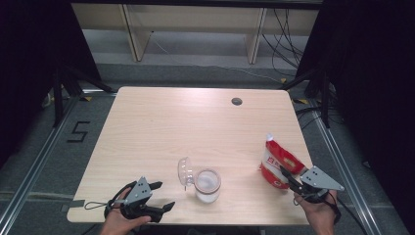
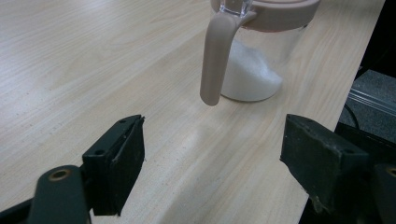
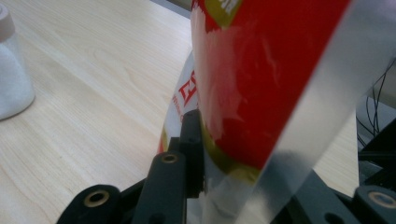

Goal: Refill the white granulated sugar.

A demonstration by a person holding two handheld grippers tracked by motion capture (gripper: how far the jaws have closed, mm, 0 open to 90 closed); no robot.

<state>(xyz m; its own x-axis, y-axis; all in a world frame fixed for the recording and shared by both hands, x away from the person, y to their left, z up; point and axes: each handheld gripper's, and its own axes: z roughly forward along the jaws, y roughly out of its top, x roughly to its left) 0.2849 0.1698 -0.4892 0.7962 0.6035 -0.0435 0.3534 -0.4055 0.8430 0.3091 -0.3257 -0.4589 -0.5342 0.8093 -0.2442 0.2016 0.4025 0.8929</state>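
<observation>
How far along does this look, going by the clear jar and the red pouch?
Done: the clear jar stands open, lid flipped up, white granules already inside. In hand: the right gripper is shut on the red and white pouch. Left: tipping the pouch over the jar; the left gripper is open and empty.

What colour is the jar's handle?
The handle is a dusty pinkish beige, clearest in the left gripper view.

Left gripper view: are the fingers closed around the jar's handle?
No, the left gripper stands open, short of the jar's handle.
</observation>
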